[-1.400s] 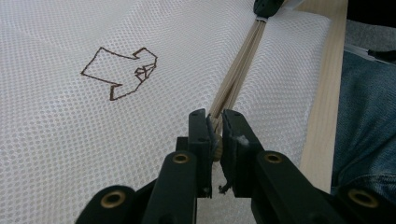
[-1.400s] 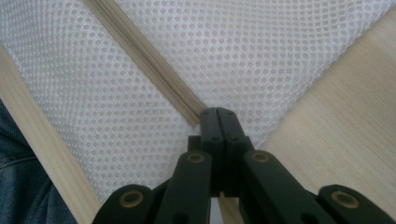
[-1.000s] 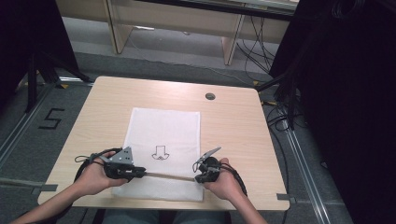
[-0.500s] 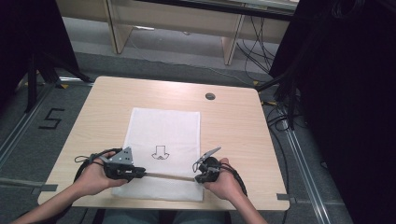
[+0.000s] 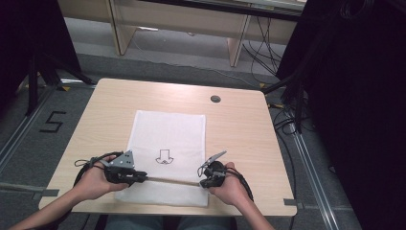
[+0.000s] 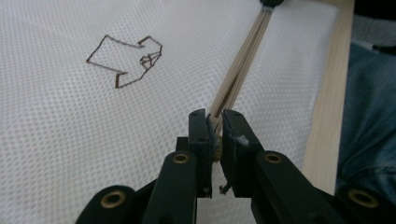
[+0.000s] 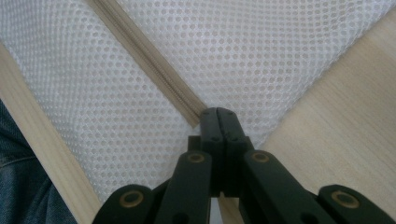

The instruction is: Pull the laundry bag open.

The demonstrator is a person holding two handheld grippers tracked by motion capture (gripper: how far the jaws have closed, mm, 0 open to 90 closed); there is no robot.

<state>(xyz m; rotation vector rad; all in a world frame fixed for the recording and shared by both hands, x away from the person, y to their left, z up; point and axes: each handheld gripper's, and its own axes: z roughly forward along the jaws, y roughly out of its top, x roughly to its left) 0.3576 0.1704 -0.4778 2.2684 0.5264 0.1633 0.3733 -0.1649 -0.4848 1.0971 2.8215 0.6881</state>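
High view: pair of wooden chopsticks (image 5: pixel 170 180) spans the white mesh mat (image 5: pixel 167 134) on the table (image 5: pixel 239 124), left gripper (image 5: pixel 142 178) and right gripper (image 5: pixel 202 183) clamping opposite ends. Left gripper view: jaws pinch the chopsticks' end (image 6: pixel 217 135) beside an arrow drawing (image 6: pixel 126 60). Right gripper view: closed jaws grip the chopsticks (image 7: pixel 154 70).

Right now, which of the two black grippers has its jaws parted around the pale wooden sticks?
The left gripper: its jaws stand slightly apart, clamping the end of the pale wooden sticks. The right gripper has its jaws pressed flat together.
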